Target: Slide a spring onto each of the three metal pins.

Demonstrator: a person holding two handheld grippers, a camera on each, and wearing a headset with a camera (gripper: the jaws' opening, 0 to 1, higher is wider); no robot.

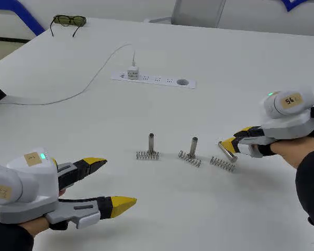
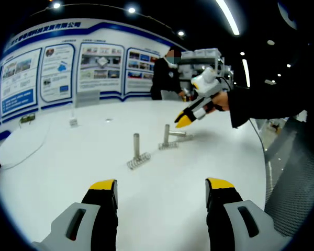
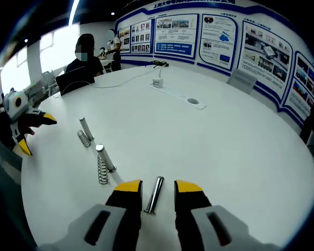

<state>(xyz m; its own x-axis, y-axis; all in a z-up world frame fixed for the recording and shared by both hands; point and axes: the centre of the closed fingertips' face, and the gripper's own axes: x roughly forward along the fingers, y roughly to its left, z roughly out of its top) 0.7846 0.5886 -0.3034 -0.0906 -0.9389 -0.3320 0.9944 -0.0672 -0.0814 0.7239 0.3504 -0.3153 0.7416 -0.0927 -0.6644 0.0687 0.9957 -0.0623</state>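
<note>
Two metal pins stand upright on the white table, one at the left (image 1: 151, 142) and one in the middle (image 1: 193, 146). A spring lies at the foot of each, left spring (image 1: 147, 155) and middle spring (image 1: 190, 158). A third spring (image 1: 222, 164) lies further right. The third pin (image 1: 227, 151) (image 3: 153, 194) lies tilted between the jaws of my right gripper (image 1: 228, 146) (image 3: 157, 188), which is open with a gap on both sides of the pin. My left gripper (image 1: 110, 182) (image 2: 161, 185) is open and holds nothing, near the table's front left, well short of the pins.
A white power strip (image 1: 154, 79) with a plugged charger and cable lies behind the pins. Dark glasses (image 1: 68, 21) rest at the far left corner. A chair (image 1: 196, 11) stands behind the table. People stand in the background of both gripper views.
</note>
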